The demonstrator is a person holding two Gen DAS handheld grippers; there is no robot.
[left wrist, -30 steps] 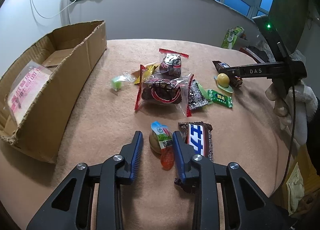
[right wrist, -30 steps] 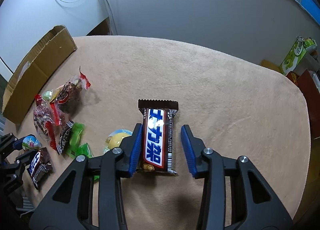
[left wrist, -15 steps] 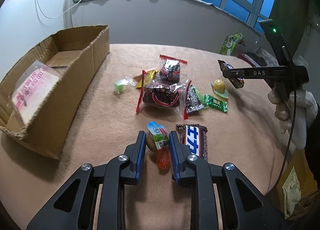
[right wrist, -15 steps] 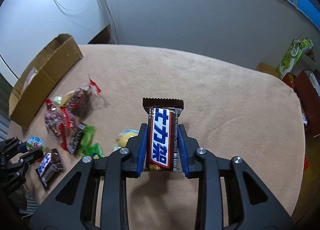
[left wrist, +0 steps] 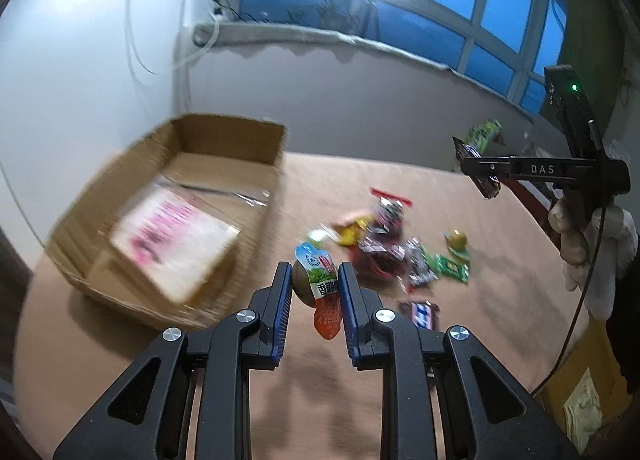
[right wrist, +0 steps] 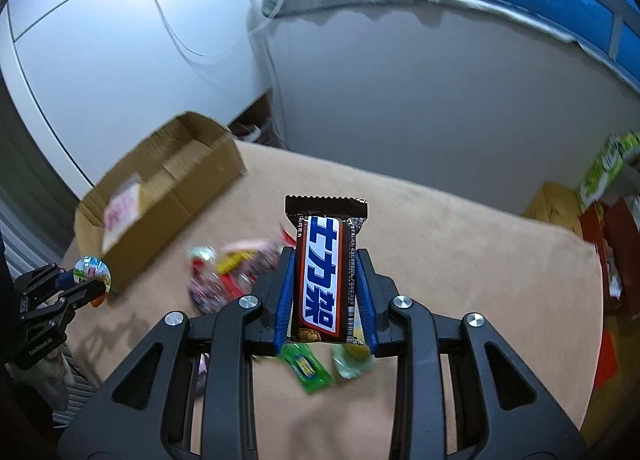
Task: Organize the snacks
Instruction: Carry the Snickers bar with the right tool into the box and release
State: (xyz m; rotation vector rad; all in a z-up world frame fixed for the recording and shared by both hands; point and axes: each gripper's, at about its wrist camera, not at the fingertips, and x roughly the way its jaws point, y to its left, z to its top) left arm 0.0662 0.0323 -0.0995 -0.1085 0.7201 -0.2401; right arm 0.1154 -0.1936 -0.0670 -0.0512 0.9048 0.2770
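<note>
My left gripper (left wrist: 315, 280) is shut on a round brown snack (left wrist: 314, 280) in a clear wrapper with a green label, held above the tan table (left wrist: 500, 260). My right gripper (right wrist: 325, 268) is shut on a brown chocolate bar (right wrist: 325, 272) with a blue and white label, upright and off the table. In the right wrist view the left gripper (right wrist: 76, 284) shows at the left edge. In the left wrist view the right gripper (left wrist: 492, 172) hangs at the right with its bar edge-on. An open cardboard box (left wrist: 232, 140) (right wrist: 180, 196) stands at the left with a pink-printed bag (left wrist: 172, 240) inside.
A loose pile of wrapped snacks (left wrist: 380, 248) (right wrist: 232, 272) lies mid-table. Near it are a second chocolate bar (left wrist: 420, 312), a green packet (left wrist: 452, 268) (right wrist: 306, 366) and a yellow jelly cup (left wrist: 458, 238). A gloved hand (left wrist: 580, 236) holds the right gripper. Green boxes (right wrist: 604, 168) stand beyond the table's right edge.
Both grippers closed on their snacks and lifted them off the table. Both views have tilted up and now show more of the box, the wall and the window.
</note>
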